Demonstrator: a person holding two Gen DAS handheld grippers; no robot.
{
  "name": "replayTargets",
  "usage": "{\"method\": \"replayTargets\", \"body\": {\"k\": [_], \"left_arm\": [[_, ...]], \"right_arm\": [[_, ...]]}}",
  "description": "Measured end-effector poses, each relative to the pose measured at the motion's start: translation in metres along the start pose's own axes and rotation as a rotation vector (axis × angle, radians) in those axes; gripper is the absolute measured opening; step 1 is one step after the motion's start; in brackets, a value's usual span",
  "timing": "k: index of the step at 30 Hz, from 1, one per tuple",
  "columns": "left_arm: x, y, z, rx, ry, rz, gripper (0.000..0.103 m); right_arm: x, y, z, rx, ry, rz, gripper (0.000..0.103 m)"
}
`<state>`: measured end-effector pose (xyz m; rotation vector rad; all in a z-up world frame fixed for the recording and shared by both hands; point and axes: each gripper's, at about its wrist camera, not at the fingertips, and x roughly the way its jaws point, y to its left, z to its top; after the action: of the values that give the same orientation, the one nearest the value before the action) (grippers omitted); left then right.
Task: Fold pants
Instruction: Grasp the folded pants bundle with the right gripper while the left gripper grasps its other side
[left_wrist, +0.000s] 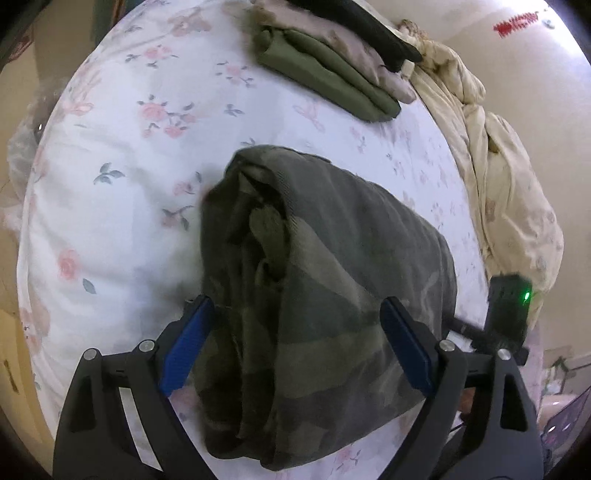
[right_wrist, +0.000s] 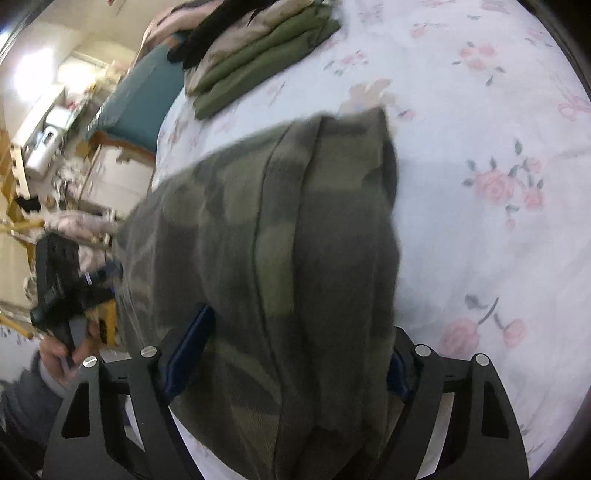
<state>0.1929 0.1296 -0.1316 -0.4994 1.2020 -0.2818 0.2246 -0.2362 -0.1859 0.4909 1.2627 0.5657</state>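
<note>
The camouflage pants lay folded mid-frame on the flowered bed, soft and floppy; both the left claw and right claw stood wide astride them, best gripped at the thick folded edge.

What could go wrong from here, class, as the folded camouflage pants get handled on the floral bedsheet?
1. Both grippers straddle the camouflage pants with wide-spread fingers; lifting could let the loose layers slide open.
2. The nearby stack of folded clothes could be knocked.
3. The left gripper and right gripper work close together and might collide.
</note>
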Motion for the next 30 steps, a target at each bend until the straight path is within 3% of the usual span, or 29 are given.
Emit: {"method": "replayTargets", "body": {"k": [2, 4, 8, 9, 12, 14, 15, 17, 19, 22, 25, 30], "left_arm": [[-0.001, -0.009, -0.003, 0.05, -0.038, 0.061, 0.09], [0.016, -0.012, -0.006, 0.081, 0.038, 0.079, 0.092], [0.04, -0.005, -0.004, 0.058, 0.108, 0.096, 0.103], [0.043, -0.006, -0.003, 0.062, 0.115, 0.101, 0.103], [0.052, -0.014, -0.001, 0.075, 0.128, 0.136, 0.103], [0.051, -0.023, -0.002, 0.111, 0.117, 0.096, 0.078], [0.048, -0.031, -0.002, 0.154, 0.105, 0.084, 0.059], [0.041, -0.041, -0.003, 0.2, 0.091, 0.09, 0.049], [0.031, -0.036, -0.001, 0.173, 0.074, 0.053, 0.039], [0.001, -0.039, 0.006, 0.137, 0.014, -0.028, 0.035], [-0.034, -0.06, 0.019, 0.17, -0.075, -0.052, 0.035], [-0.06, -0.086, 0.09, 0.195, -0.154, -0.062, 0.035]], "right_arm": [[0.001, 0.0, 0.004, 0.015, -0.01, 0.007, 0.083], [0.01, 0.0, 0.008, 0.016, 0.012, 0.008, 0.083], [0.018, 0.003, 0.01, 0.016, 0.032, 0.037, 0.08], [0.022, 0.006, 0.009, 0.006, 0.057, 0.07, 0.076], [0.032, 0.016, 0.006, -0.057, 0.077, 0.037, 0.075], [0.034, 0.016, 0.007, -0.046, 0.064, 0.019, 0.064], [0.034, 0.018, 0.007, -0.052, 0.059, 0.008, 0.06], [0.028, 0.024, 0.006, -0.07, 0.039, 0.006, 0.042], [0.02, 0.03, 0.006, -0.093, 0.005, 0.009, 0.036], [-0.001, 0.042, 0.009, -0.121, -0.062, 0.044, 0.033], [-0.024, 0.059, 0.02, -0.148, -0.125, 0.088, 0.033], [-0.052, 0.099, 0.082, -0.25, -0.214, 0.079, 0.033]]}}
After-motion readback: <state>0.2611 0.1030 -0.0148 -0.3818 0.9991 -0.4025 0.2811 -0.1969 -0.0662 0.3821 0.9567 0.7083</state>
